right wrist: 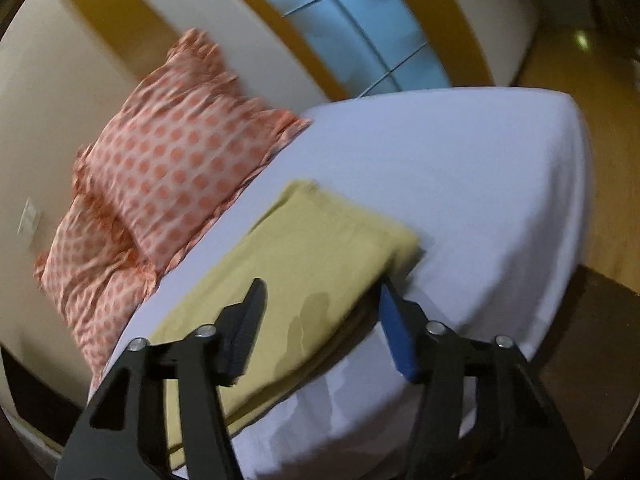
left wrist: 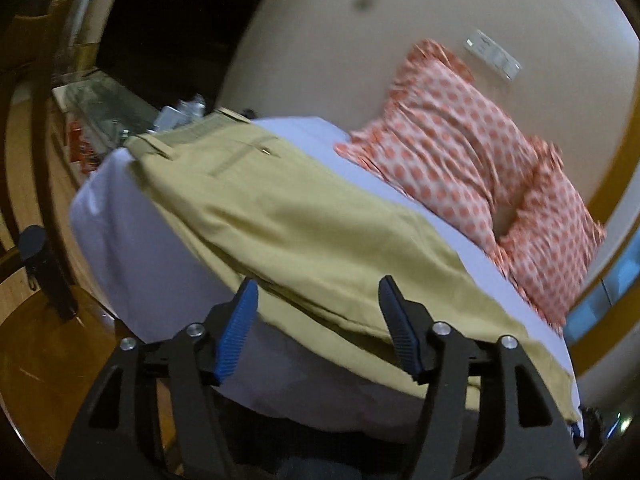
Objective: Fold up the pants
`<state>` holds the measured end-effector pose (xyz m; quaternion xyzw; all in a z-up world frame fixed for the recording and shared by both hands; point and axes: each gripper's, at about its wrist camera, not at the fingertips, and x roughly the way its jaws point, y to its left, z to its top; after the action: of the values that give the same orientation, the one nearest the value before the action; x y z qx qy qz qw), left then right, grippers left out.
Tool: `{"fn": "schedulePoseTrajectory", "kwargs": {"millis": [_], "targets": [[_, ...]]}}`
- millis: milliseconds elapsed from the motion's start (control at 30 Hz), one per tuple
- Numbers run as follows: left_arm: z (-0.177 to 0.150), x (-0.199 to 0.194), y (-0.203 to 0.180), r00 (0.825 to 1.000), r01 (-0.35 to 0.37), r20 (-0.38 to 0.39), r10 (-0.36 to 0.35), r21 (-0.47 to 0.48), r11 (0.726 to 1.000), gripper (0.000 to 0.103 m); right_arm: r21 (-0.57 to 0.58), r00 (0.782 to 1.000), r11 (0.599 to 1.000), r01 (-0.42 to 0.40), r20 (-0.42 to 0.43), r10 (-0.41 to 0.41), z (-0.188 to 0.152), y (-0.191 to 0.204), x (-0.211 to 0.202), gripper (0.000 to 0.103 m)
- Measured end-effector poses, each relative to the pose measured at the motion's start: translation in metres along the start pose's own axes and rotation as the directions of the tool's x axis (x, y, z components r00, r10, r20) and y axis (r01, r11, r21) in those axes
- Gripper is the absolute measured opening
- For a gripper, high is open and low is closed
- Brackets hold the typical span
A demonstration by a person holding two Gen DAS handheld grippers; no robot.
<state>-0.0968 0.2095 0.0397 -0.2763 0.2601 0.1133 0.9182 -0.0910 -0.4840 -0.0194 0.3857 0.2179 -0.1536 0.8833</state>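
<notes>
A bed with a white sheet (right wrist: 460,168) fills both views. Two pillows with orange dots (left wrist: 460,148) lie along its far edge by the cream wall (left wrist: 320,40). A white switch plate (left wrist: 494,55) sits on that wall. A blue window (right wrist: 360,28) shows behind the bed. The floor is brown wood (left wrist: 36,344).

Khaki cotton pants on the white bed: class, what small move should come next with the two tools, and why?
Probably lower both tools and close them on the near edge of the khaki cotton pants. The left tool and right tool both stand open just above that edge, gripping nothing, and the pants lie lengthwise on the white bed sheet, so a fold needs a grip first.
</notes>
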Motion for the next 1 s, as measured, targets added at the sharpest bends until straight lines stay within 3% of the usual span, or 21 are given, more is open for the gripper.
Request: {"fn": "schedulePoseTrajectory", "kwargs": {"millis": [33,100,233,300,400,433,500,567,633,667,733,767,833,867,900,1000], "targets": [[0.002,0.000,0.004,1.000,-0.009,0.002,0.009,-0.010,1.000,0.064,-0.017,1.000,1.000,-0.006,0.000,0.006,-0.002,0.004,0.001,0.044],[0.004,0.003,0.010,1.000,-0.019,-0.005,0.019,-0.024,1.000,0.064,-0.015,0.999,0.999,-0.046,0.004,0.046,-0.007,0.002,0.006,0.008],[0.008,0.010,0.023,0.999,-0.039,-0.015,0.038,-0.055,0.998,0.065,-0.045,0.990,0.990,-0.131,0.041,0.133,-0.001,0.011,0.011,0.006],[0.010,0.011,0.031,0.999,-0.049,-0.010,0.048,-0.068,0.996,0.065,-0.112,0.978,0.974,-0.198,0.046,0.204,0.006,0.042,0.010,0.006],[0.013,0.010,0.040,0.998,-0.056,0.002,0.056,-0.088,0.995,0.070,-0.234,0.933,0.905,-0.356,-0.029,0.359,0.003,0.119,0.013,0.006],[0.014,0.008,0.043,0.998,-0.060,0.007,0.061,-0.096,0.994,0.070,-0.274,0.907,0.866,-0.419,-0.070,0.416,-0.004,0.149,0.014,0.006],[0.013,0.006,0.048,0.998,-0.058,0.011,0.060,-0.106,0.993,0.071,-0.329,0.831,0.764,-0.556,-0.185,0.525,-0.029,0.211,0.015,0.006],[0.012,0.005,0.052,0.998,-0.064,0.006,0.065,-0.108,0.992,0.074,-0.353,0.726,0.634,-0.688,-0.338,0.599,-0.072,0.272,0.016,0.006],[0.011,0.005,0.056,0.998,-0.061,0.001,0.062,-0.106,0.992,0.077,-0.341,0.614,0.514,-0.787,-0.512,0.600,-0.126,0.322,0.019,0.006],[0.012,0.006,0.058,0.998,-0.059,-0.007,0.058,-0.107,0.992,0.078,-0.349,0.575,0.466,-0.813,-0.609,0.547,-0.158,0.344,0.022,0.006],[0.014,0.009,0.063,0.999,-0.038,-0.026,0.035,-0.116,0.993,0.079,-0.391,0.547,0.405,-0.827,-0.729,0.412,-0.210,0.368,0.027,0.012],[0.015,0.010,0.064,0.999,-0.032,-0.030,0.028,-0.123,0.992,0.080,-0.405,0.540,0.391,-0.826,-0.767,0.347,-0.232,0.373,0.029,0.022],[0.019,0.013,0.071,0.999,-0.016,-0.038,0.011,-0.150,0.988,0.082,-0.386,0.524,0.406,-0.828,-0.792,0.313,-0.242,0.370,0.030,0.057],[0.022,0.016,0.078,0.999,-0.010,-0.041,0.003,-0.183,0.983,0.082,-0.372,0.526,0.429,-0.823,-0.785,0.329,-0.236,0.364,0.029,0.083],[0.024,0.018,0.083,0.999,-0.004,-0.043,-0.005,-0.202,0.979,0.082,-0.359,0.532,0.446,-0.820,-0.765,0.363,-0.226,0.357,0.028,0.090],[0.031,0.029,0.100,0.998,-0.006,-0.055,-0.010,-0.283,0.959,0.082,-0.336,0.546,0.467,-0.818,-0.709,0.446,-0.200,0.338,0.018,0.091]]}}
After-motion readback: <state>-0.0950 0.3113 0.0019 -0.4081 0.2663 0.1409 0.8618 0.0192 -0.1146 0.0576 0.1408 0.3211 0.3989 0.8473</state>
